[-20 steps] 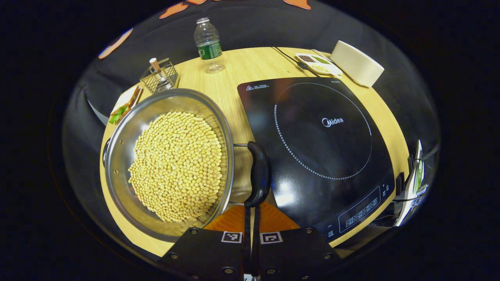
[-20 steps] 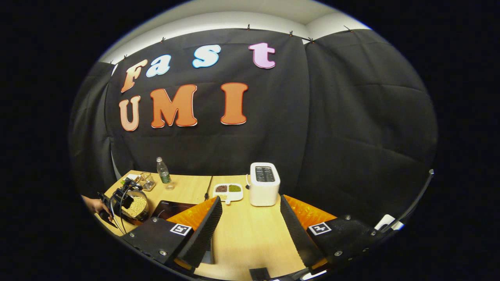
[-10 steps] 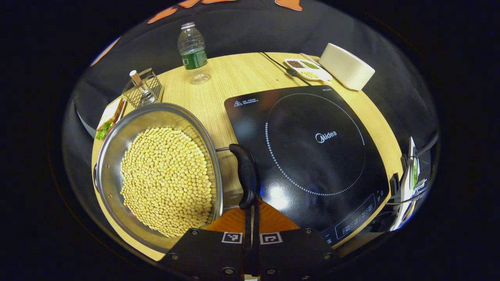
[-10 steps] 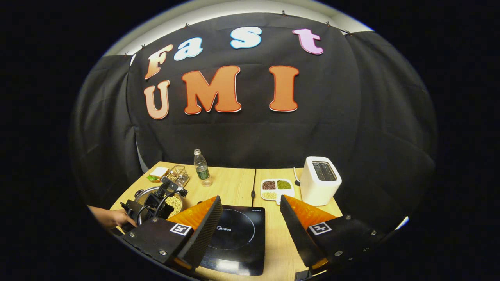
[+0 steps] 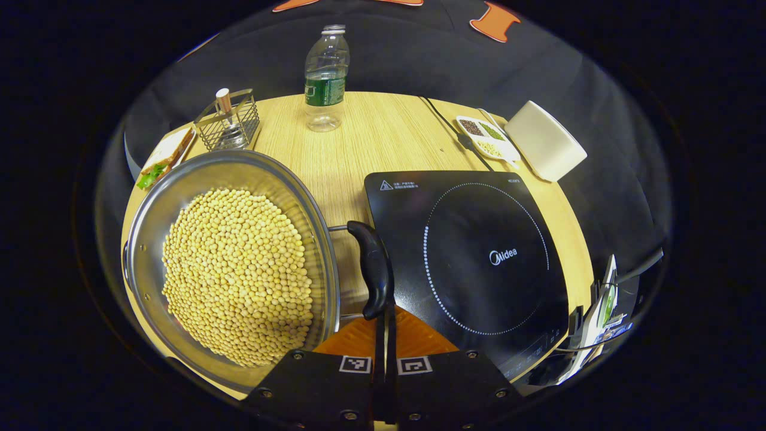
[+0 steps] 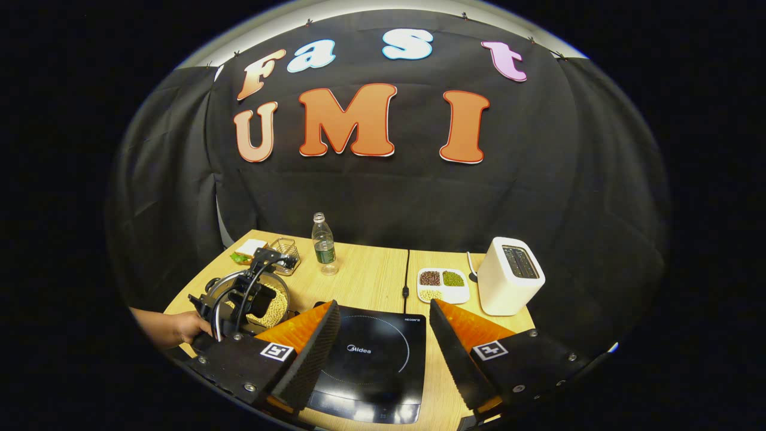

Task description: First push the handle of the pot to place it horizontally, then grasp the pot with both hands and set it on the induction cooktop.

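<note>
Two hand-held grippers, one pot, one cooktop, sundry bench items, listed left to right.

Left gripper view:
- Plate with a sandwich (image 5: 160,160): far left corner of the bench (image 5: 383,131).
- Wire basket (image 5: 229,121): just beside the plate, holds a small bottle.
- Pot (image 5: 230,257): steel, filled with yellow beans, standing on the bench's left part, near the front edge and beside the induction cooktop, not on it.
- Pot handle (image 5: 372,269): black, on two wire stems at the pot's right side, lying between the pot and the cooktop.
- Left hand-held gripper (image 5: 385,335): fingers pressed together with no visible gap, tips touching the near end of the pot handle; nothing pinched between them.
- Water bottle (image 5: 325,78): upright at the far edge.
- Induction cooktop (image 5: 473,263): black glass, bare, on the right part of the bench.
- Divided dish (image 5: 488,137): three kinds of grain, near the far right edge, a cable running beside it.
- Toaster (image 5: 544,148): white, just right of the dish.

Right gripper view:
- Person's hand (image 6: 179,326): holds the left hand-held gripper over the pot at the bench's left end.
- Right hand-held gripper (image 6: 383,341): fingers spread wide, holding nothing, raised above the cooktop's front edge, well apart from the pot.
</note>
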`<state>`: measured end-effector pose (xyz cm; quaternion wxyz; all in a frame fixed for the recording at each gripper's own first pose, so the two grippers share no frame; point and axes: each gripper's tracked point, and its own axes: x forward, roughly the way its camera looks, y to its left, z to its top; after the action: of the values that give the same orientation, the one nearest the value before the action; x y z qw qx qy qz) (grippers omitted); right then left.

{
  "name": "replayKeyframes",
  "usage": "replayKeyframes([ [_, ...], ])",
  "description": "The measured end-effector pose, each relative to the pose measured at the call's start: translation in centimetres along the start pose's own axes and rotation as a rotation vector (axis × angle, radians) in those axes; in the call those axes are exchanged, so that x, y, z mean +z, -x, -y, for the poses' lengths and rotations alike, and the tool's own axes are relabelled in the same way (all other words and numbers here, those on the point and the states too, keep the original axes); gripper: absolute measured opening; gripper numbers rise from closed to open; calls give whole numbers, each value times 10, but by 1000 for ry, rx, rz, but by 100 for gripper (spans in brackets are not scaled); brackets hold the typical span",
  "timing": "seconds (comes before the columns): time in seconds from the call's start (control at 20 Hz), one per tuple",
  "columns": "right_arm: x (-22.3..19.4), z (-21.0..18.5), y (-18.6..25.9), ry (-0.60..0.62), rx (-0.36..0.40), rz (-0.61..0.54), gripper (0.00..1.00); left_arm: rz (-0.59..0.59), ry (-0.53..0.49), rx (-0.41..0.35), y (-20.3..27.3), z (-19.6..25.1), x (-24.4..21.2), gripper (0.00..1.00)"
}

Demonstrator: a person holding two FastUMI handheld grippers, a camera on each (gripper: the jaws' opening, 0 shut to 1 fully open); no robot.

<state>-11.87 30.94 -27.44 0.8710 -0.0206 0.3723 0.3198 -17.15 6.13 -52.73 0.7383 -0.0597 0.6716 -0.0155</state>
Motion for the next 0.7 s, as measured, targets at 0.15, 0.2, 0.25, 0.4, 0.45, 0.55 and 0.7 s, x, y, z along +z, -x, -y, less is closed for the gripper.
replayKeyframes([
  [0.15, -9, -14, -7, 9, 26, -37, 93, 14, 38, -16, -2, 2, 11, 1],
  [0.2, -12, -18, -9, 18, 35, -45, 93, 20, 54, -25, -1, 1, 14, 1],
  [0.25, -14, -24, -11, 27, 45, -55, 93, 23, 73, -35, 0, 0, 15, 1],
  [0.4, -19, -43, -20, 59, 92, -81, 93, 41, 114, -43, 11, -4, 16, 2],
  [0.45, -21, -51, -24, 70, 112, -91, 93, 53, 127, -48, 18, -5, 14, 2],
  [0.55, -26, -67, -30, 85, 156, -115, 93, 91, 149, -48, 37, -12, 14, 2],
  [0.7, -35, -95, -43, 113, 218, -159, 93, 155, 169, 15, 77, -39, 9, 2],
])
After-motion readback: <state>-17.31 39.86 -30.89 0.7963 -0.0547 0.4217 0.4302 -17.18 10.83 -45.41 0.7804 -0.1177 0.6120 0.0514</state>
